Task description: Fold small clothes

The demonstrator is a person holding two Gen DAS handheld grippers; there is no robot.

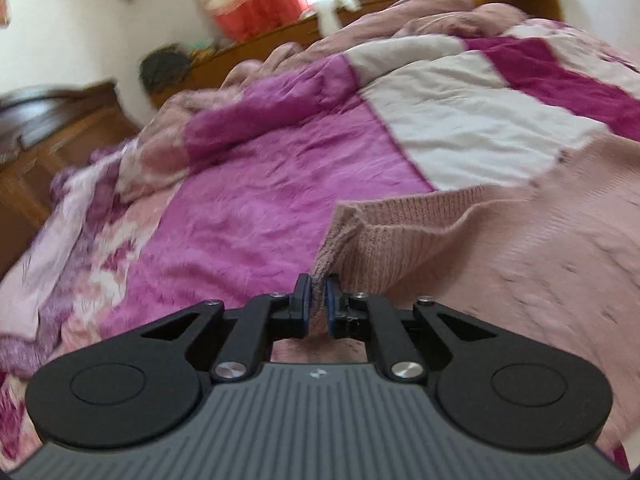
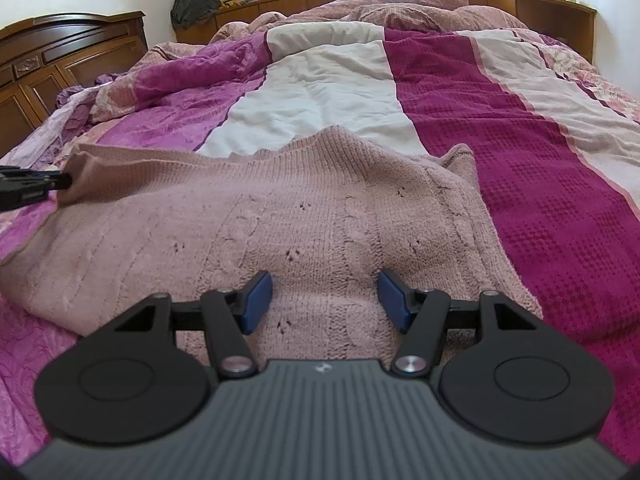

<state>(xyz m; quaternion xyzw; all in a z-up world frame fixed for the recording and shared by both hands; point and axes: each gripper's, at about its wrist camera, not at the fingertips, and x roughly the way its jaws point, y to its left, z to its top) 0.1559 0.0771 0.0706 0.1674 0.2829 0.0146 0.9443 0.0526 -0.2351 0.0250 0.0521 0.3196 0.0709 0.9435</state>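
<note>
A pale pink knitted sweater (image 2: 304, 216) lies spread on the bed. My left gripper (image 1: 319, 296) is shut on the sweater's left edge (image 1: 400, 236) and lifts that edge off the cover. The left gripper also shows at the far left of the right wrist view (image 2: 60, 182), pinching the raised edge. My right gripper (image 2: 325, 300) is open and empty, low over the near middle of the sweater, its blue pads (image 2: 256, 300) on either side of a cable-knit strip.
The bed cover (image 2: 480, 120) has magenta, white and purple stripes. A crumpled pink quilt (image 2: 400, 4) lies at the far end. A wooden headboard (image 2: 60, 56) stands at the left, a wooden shelf (image 2: 552, 12) along the back wall.
</note>
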